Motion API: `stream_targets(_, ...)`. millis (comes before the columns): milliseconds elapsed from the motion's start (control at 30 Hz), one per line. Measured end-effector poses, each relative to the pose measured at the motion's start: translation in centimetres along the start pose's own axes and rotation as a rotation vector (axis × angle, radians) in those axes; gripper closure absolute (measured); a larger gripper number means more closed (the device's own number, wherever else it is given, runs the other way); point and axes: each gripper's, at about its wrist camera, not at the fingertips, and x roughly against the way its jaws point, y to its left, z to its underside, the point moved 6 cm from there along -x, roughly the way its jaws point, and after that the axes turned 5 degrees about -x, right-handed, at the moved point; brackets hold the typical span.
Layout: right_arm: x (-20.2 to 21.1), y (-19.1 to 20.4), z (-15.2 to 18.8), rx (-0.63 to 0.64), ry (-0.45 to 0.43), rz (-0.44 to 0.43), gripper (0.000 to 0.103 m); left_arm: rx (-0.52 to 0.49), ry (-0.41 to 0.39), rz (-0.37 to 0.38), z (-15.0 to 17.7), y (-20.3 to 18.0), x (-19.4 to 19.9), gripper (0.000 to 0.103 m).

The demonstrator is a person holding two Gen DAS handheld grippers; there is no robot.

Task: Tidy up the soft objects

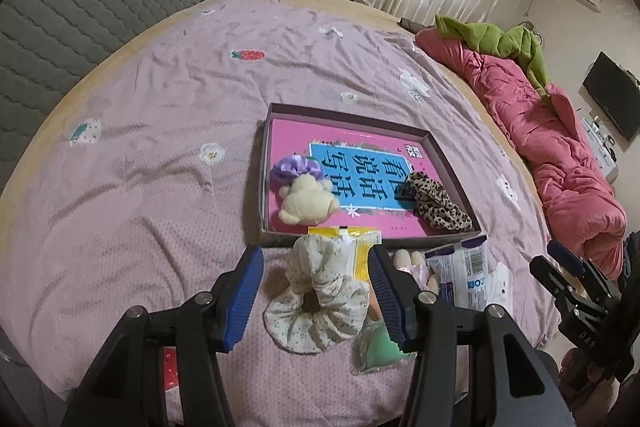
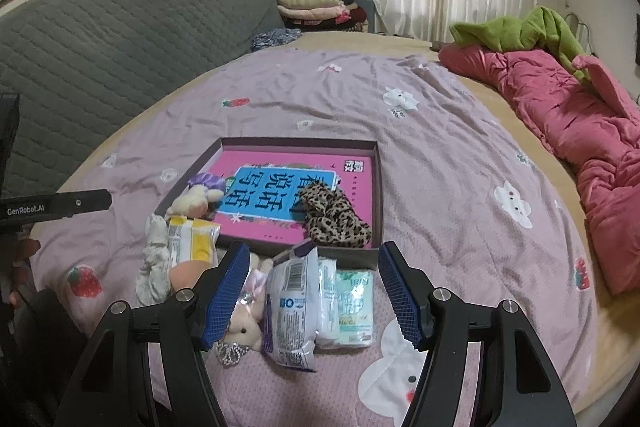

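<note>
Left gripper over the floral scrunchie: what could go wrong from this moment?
1. The open left gripper straddles the floral scrunchie, but the yellow packet overlaps its far side, so closing may catch both.
2. The green pouch lies under the right finger and might be dragged.
3. The tray already holds a bear and a leopard scrunchie; a drop could land on them.

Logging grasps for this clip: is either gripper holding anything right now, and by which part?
Nothing is held. The left gripper is open around the floral scrunchie; the right gripper is open above the packets.
</note>
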Motion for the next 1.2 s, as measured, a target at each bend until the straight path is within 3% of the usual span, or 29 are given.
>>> stream_targets(700, -1.2, 1.1, 4.3, 0.035, 0.076, -0.002, 0.034, -0.032, 0.105, 0.013, 4.3, -0.7, -2.1, 0.049)
stream_targets(1200, -2.3, 0.6, 6.0, -0.016, 0.123, -0.030, 0.034, -0.035, 0.165, 0.016, 6.6, -1.5, -3.9, 0.049)
